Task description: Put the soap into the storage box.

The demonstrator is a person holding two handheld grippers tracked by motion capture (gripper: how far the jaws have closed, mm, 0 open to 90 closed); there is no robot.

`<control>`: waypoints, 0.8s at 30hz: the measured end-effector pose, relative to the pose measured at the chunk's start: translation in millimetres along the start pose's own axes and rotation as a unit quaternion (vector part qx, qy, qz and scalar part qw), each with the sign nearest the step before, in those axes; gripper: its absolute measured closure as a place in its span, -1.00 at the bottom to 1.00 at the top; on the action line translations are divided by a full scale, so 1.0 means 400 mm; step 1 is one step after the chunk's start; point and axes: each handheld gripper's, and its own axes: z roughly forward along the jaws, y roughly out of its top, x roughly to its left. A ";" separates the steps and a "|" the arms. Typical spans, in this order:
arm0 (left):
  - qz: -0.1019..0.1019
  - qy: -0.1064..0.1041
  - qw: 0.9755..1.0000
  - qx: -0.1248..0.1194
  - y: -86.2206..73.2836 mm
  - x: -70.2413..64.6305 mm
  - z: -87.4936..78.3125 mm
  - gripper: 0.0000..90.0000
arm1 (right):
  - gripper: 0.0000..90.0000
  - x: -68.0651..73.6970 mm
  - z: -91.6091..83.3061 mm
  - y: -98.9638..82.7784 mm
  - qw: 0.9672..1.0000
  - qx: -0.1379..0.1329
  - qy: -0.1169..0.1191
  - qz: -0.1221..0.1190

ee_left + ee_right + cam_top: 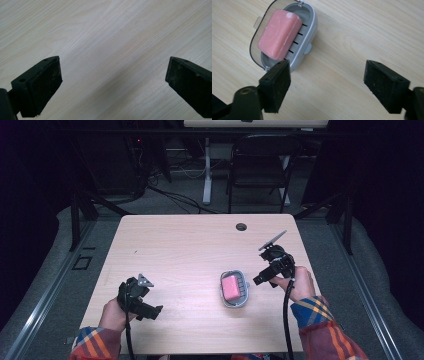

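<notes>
A pink bar of soap (231,287) (279,34) lies in a grey slotted soap dish (243,298) (308,27) right of the table's middle. A clear lid edge (254,42) shows along the dish's far side. My right gripper (263,279) (327,83) hovers just right of the dish, open, with bare table between its pads (278,85). My left gripper (150,311) (113,85) sits near the front left of the table, open wide over bare wood, nothing between its jaws.
The light wooden table (190,245) has a cable hole (241,226) near its back edge. A black folding chair (260,165) and a white desk leg (207,170) stand beyond it. Cables trail from both grippers toward the person's plaid sleeves (320,320).
</notes>
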 end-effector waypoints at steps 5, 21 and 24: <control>0.000 0.000 1.000 0.000 0.000 0.000 0.000 -0.99 | -0.69 -0.022 -0.004 -0.034 1.000 -0.017 -0.005 0.004; 0.000 0.000 1.000 0.001 0.000 0.000 0.001 -0.99 | -0.92 -0.076 0.037 -0.124 1.000 -0.015 0.002 0.019; 0.000 0.000 1.000 0.001 0.000 0.000 0.001 -0.99 | -0.92 -0.083 0.049 -0.138 1.000 -0.007 0.000 0.021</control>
